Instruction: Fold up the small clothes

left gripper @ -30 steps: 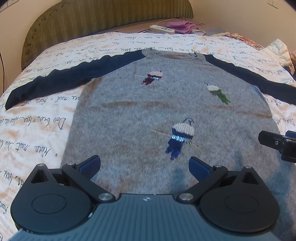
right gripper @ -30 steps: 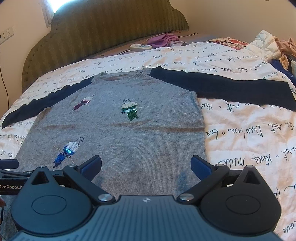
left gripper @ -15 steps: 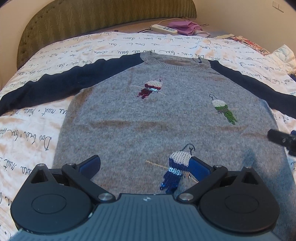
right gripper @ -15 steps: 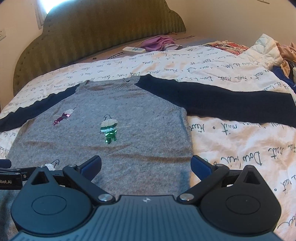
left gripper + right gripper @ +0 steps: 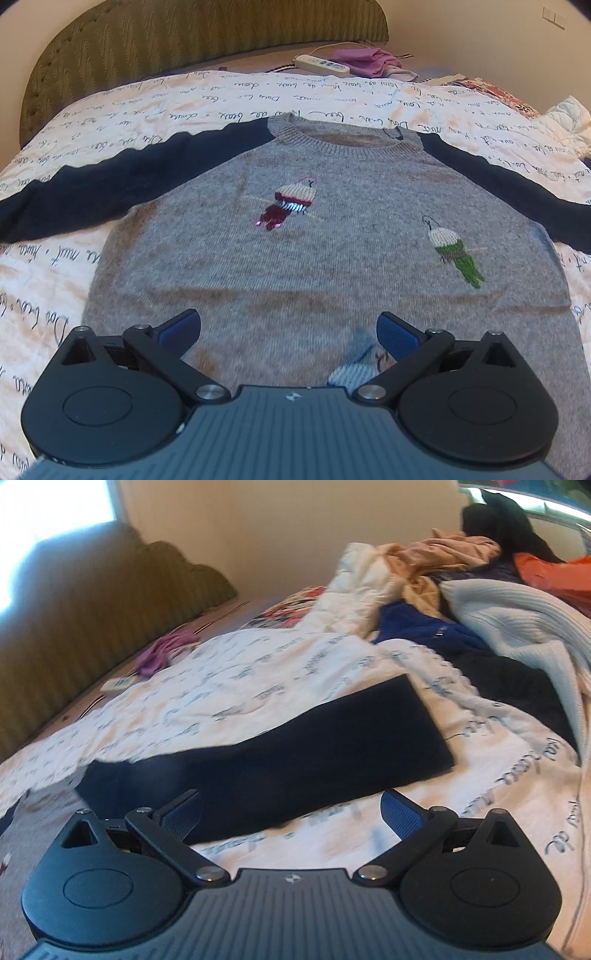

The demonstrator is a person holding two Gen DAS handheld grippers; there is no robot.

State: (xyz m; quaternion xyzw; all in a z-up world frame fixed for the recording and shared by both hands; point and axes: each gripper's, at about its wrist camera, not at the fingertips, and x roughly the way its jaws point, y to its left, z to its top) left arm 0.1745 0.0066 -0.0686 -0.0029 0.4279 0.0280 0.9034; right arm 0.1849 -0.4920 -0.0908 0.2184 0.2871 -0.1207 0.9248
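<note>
Nearest the left camera, the left gripper (image 5: 289, 330) hangs over the lower body of the grey sweater (image 5: 332, 258), its jaws spread wide and holding nothing; a blue-and-white knitted bird (image 5: 351, 373) peeks out just beside the right blue pad. The sweater lies flat, front up, on the bed's white quilt (image 5: 221, 99) (printed all over with handwriting). Farther up its front sit a red bird motif (image 5: 291, 201) and a green bird motif (image 5: 452, 251), then the ribbed neckline (image 5: 343, 138), with the navy left sleeve (image 5: 110, 188) stretched out to the side. Beyond the quilt lie a white power strip (image 5: 321, 63) and a purple cloth (image 5: 364, 61) in front of the olive headboard (image 5: 184, 37).

In the right camera's view, which is blurred, the right gripper (image 5: 291, 814) is likewise wide open and empty, poised above the navy right sleeve (image 5: 295, 753), which runs out flat across the quilt to its squared cuff. Past the cuff is a heap of other clothes (image 5: 480, 602), including a pale ribbed knit, a blue garment and something orange.
</note>
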